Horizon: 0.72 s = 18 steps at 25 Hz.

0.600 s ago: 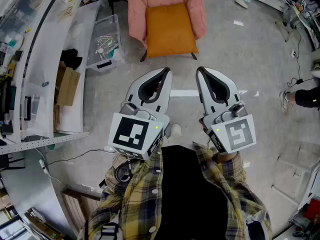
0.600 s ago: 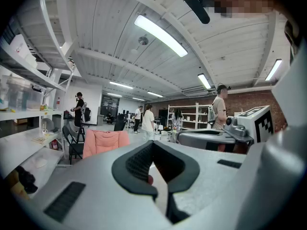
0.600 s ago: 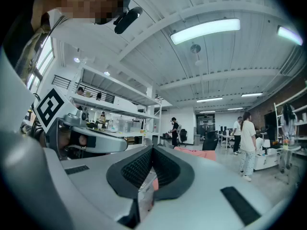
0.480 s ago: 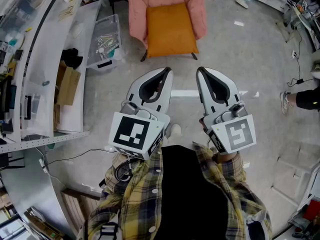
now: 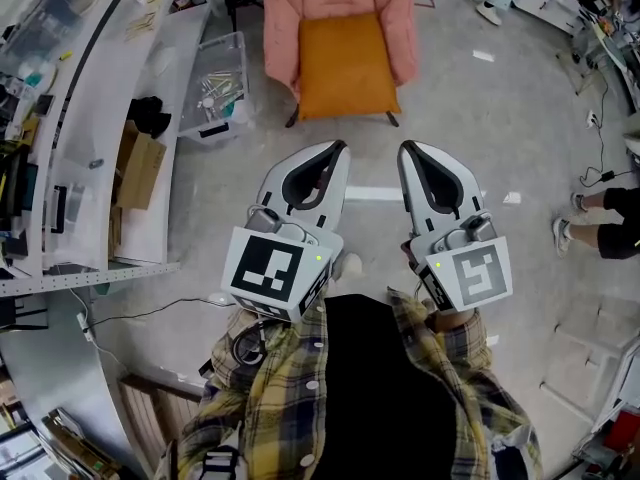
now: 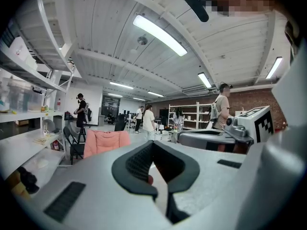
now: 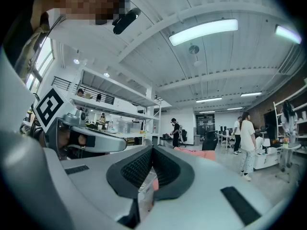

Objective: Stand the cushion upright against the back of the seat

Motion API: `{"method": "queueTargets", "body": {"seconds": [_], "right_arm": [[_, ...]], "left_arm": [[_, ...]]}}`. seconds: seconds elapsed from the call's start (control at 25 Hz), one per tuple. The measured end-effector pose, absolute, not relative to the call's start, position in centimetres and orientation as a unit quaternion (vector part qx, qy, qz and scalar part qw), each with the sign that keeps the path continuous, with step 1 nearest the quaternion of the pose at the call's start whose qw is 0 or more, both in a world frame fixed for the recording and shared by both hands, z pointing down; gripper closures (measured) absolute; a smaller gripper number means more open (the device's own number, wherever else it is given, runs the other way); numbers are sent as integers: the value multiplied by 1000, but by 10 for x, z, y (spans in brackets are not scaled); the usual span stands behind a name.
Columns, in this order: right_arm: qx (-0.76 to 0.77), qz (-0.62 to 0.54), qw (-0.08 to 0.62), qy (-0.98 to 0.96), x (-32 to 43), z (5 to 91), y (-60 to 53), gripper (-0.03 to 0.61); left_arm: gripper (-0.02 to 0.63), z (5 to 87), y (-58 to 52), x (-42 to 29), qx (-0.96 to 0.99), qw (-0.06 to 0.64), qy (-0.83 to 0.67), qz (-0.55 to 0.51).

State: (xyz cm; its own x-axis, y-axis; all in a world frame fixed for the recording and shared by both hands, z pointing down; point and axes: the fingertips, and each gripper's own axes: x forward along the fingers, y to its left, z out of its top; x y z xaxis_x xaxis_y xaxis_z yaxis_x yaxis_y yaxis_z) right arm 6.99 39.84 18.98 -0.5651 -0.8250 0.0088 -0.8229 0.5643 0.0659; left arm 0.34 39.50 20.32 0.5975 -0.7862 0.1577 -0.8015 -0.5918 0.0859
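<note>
An orange cushion (image 5: 345, 65) lies flat on the seat of a pink armchair (image 5: 283, 23) at the top of the head view. My left gripper (image 5: 338, 149) and right gripper (image 5: 407, 149) are held side by side in front of my body, pointing toward the chair and well short of it. Both are shut with nothing between their pads. The pink chair (image 6: 105, 143) shows beyond the left gripper (image 6: 153, 143) in the left gripper view. In the right gripper view a strip of the chair (image 7: 204, 154) shows past the right gripper (image 7: 152, 149).
A white workbench (image 5: 165, 78) runs along the left, with a cardboard box (image 5: 136, 168) under it and a clear bin of hardware (image 5: 213, 90) beside the chair. A person's legs (image 5: 600, 208) stand at the right edge. Several people stand farther back in the room.
The head view has shifted a little, so the chair sits slightly lower in the picture. Both grippers hold the same pose and stay shut.
</note>
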Motion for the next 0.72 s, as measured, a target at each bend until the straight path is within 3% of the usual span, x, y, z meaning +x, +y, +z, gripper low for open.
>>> {"method": "queueTargets", "body": {"seconds": [0.72], "right_arm": [[451, -12, 29, -892, 90, 202, 392, 561]], "left_arm": [[611, 211, 391, 28, 884, 79, -458, 55]]}}
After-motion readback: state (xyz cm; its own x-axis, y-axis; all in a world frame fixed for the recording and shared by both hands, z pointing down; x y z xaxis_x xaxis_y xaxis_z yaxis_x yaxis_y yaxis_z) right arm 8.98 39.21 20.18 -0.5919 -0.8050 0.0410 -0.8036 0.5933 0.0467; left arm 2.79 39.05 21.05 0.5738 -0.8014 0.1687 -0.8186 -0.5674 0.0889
